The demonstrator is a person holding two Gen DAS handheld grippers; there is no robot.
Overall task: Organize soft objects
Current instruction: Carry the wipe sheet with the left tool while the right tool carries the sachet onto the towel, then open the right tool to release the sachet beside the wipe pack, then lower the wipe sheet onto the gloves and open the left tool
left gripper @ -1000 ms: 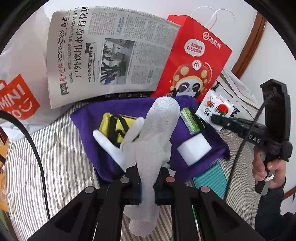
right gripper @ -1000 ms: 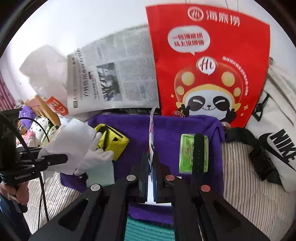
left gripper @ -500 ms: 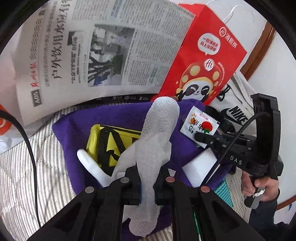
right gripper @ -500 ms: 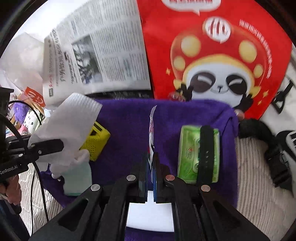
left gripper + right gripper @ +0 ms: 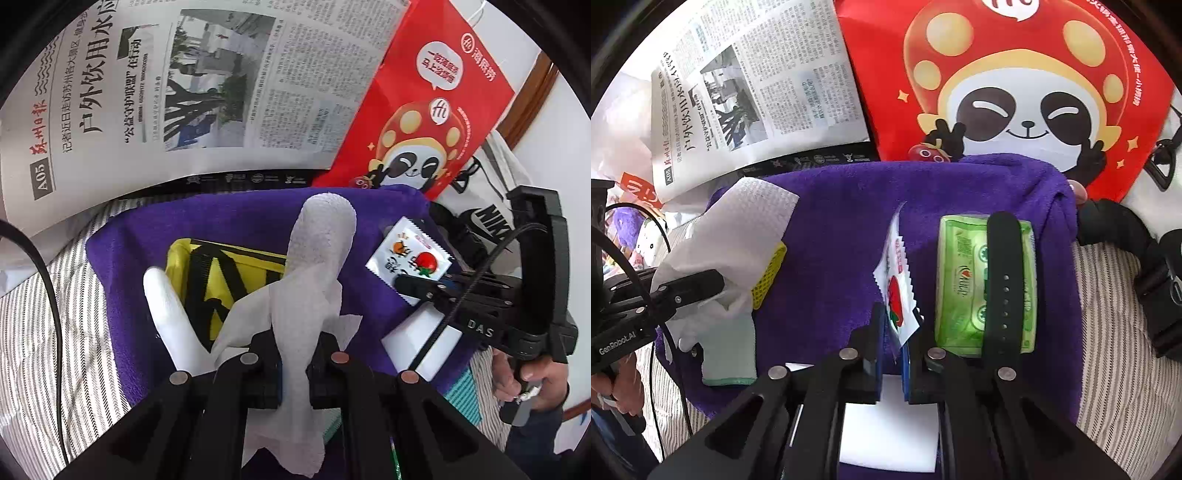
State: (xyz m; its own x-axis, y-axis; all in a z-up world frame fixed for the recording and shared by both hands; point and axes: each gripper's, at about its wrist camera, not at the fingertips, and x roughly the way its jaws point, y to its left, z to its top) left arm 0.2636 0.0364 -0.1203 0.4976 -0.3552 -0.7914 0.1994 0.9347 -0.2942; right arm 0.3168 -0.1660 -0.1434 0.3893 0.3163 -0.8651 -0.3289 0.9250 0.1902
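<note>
Two grippers over purple towel on striped bedding, left gripper pinching tissue, right gripper releasing sachet.

One purple towel; one newspaper; one red bag; two hand-held grippers, left, right

Left tool clamps white paper towel above purple cloth.

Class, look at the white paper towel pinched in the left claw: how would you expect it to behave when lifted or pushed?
The paper towel is probably floppy: it bends and drapes around the left claw. It is likely very light, since a narrow pinch holds the whole sheet up. Pushed across the purple towel, it would probably crumple rather than slide.
</note>
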